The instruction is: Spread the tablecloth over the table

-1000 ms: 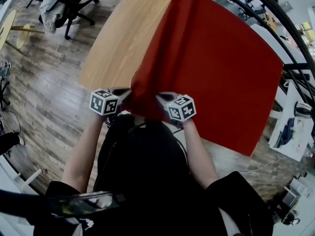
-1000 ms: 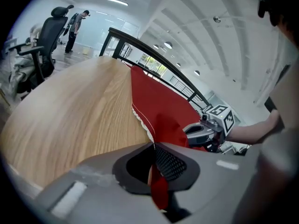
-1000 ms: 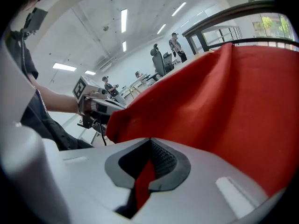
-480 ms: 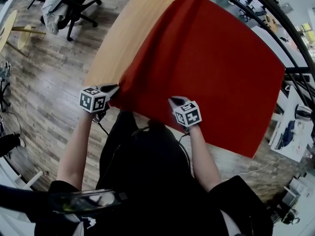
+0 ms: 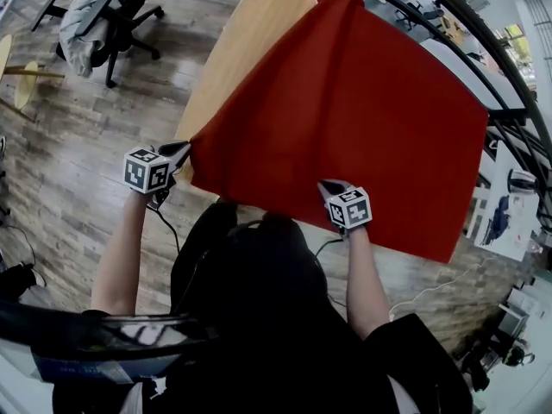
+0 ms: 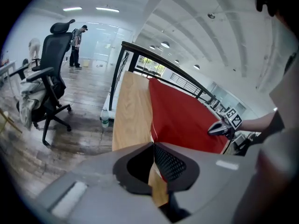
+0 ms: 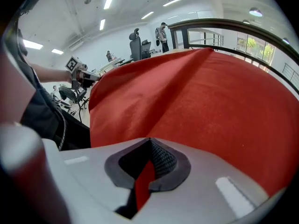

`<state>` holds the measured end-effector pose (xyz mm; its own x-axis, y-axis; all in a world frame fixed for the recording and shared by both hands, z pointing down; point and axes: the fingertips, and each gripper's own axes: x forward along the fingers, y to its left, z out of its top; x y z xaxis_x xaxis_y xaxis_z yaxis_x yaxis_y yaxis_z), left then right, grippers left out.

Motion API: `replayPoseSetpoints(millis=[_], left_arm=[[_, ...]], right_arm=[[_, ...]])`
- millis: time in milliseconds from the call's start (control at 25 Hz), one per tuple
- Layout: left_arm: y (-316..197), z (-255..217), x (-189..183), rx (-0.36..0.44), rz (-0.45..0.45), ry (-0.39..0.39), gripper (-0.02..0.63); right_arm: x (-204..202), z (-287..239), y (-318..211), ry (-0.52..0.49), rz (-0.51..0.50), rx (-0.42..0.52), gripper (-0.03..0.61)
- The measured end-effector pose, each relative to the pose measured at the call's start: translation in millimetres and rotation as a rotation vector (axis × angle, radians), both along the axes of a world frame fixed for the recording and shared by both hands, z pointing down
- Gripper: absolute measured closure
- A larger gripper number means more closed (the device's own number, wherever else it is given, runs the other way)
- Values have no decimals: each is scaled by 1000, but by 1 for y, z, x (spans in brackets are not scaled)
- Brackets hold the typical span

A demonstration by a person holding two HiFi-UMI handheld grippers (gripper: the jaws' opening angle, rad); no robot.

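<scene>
A red tablecloth (image 5: 362, 119) lies over most of a light wooden table (image 5: 241, 50), whose left strip is bare. My left gripper (image 5: 177, 152) is shut on the cloth's near left corner, held out past the table's left edge. In the left gripper view the cloth's edge (image 6: 182, 120) runs straight into the closed left gripper (image 6: 153, 146). My right gripper (image 5: 332, 188) is shut on the cloth's near edge, further right. In the right gripper view red fabric (image 7: 201, 92) is pinched in the right gripper (image 7: 149, 141). The near edge hangs stretched between the two grippers.
A black office chair (image 5: 103, 15) draped with a garment stands on the wood floor to the left. A black curved railing (image 5: 448, 24) runs behind the table at the right. A white desk (image 5: 504, 222) stands at the far right. A bottle (image 6: 104, 120) sits on the floor.
My left gripper has swung out to the left with the cloth's corner, widening the gap to the right gripper and pulling the near edge taut. The right gripper has tipped but stayed about in place.
</scene>
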<state>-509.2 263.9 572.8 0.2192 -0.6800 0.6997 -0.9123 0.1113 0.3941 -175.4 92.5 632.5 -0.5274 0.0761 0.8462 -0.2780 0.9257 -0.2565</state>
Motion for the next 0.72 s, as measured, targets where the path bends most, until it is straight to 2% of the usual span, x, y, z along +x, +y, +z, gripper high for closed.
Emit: replayPoseSetpoints(millis=[120,200,280,360,440,560,640,720], left_arm=[[13,2,-23,-39,93,-34,601],[23,1,-24,-59,158,-25,603],[32,-3,-21,-52,175,26,603],[34,-10,-18,-3,136,90,603],[27,-20,-13,64,89,130,601],[19,-32,5,134,92,140,600],[14,-39,23,167,122,124,601],[8,-46,38,198,145,91,601]], right_arm=[[-2,1,1,32,35,28,569],[-2,1,1,50,63,43,569],[-2,2,1,77,80,72,569],[-5,-3,-2,88,87,130,569],[-26,-21,-1,18,88,170,569],[-86,-56,26,-187,54,133,569],[-135,-80,61,-298,-51,108,563],[-186,-103,105,-389,-162,37,477]])
